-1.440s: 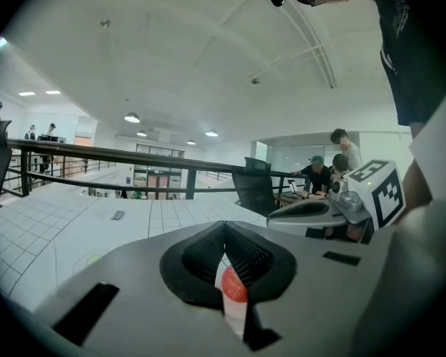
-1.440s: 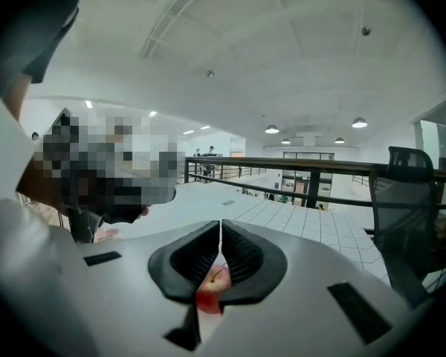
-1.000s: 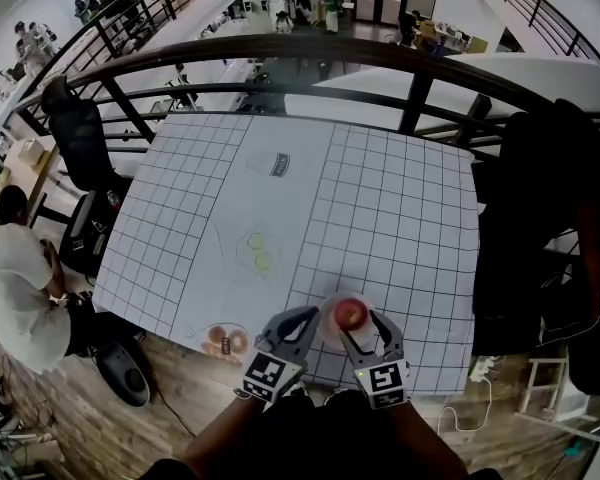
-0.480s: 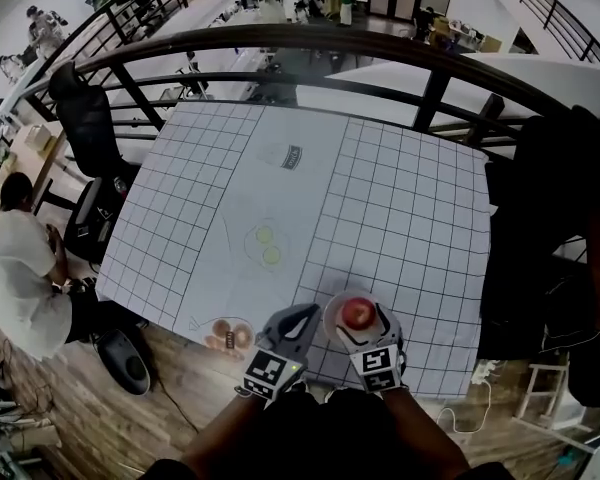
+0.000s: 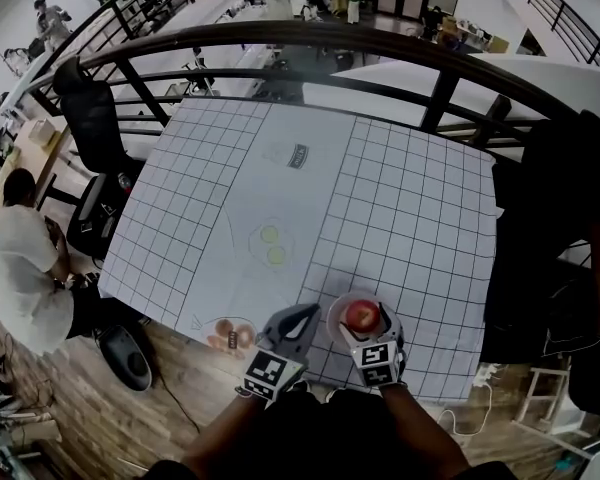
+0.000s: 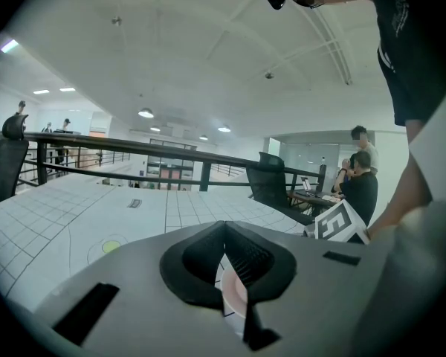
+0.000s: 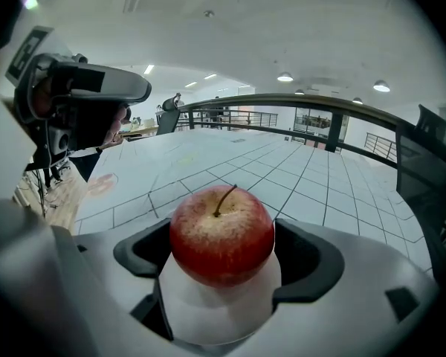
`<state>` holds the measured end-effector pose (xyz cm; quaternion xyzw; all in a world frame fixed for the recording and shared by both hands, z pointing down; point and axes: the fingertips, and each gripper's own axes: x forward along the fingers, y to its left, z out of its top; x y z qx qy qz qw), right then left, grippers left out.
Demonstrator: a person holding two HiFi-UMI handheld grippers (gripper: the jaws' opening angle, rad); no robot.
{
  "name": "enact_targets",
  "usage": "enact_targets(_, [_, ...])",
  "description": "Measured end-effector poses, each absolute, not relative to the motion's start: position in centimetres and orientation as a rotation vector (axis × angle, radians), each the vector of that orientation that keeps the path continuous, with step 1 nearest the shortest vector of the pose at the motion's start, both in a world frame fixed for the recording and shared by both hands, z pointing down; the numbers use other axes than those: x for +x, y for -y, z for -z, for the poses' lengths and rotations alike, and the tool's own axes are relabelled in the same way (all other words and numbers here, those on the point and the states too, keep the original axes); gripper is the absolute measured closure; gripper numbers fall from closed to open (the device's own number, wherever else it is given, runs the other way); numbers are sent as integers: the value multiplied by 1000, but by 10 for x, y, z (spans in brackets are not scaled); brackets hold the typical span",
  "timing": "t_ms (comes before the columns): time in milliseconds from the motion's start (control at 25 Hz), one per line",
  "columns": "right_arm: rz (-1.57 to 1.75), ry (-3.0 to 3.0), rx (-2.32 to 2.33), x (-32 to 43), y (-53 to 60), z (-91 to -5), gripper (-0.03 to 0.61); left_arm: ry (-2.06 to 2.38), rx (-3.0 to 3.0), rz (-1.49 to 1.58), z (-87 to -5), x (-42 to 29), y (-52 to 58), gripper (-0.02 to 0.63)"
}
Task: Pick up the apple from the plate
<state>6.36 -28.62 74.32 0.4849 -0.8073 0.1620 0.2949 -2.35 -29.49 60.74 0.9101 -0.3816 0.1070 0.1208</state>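
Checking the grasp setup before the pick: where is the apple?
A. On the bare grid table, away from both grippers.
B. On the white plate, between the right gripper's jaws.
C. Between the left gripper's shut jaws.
B: the apple sits on the white plate, with the right gripper and its jaws apart on either side of it.

The head view looks steeply down on the gridded table [image 5: 410, 198]. Both gripper views skim across it from its six o'clock edge, the right close behind the apple [image 7: 221, 233], also seen overhead
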Motion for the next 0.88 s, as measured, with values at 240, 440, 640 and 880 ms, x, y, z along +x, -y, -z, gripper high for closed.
enact_targets(240, [-421,2152,1311,64,289,-748,170,1121,2652,-309,-607,-27,296,592])
enact_targets(440, [-463,2162,1308,63,290,-744,170,1123,2659,-309,-605,-26,297,592])
enact_targets(640, [-442,2157,1316,66,289,-738,170,1123,2665,-308,-602,-28,297,592])
enact_targets(880, [-428,2204,1320,63,290,-714,170,1121,2673,-299,-599,-29,297,592])
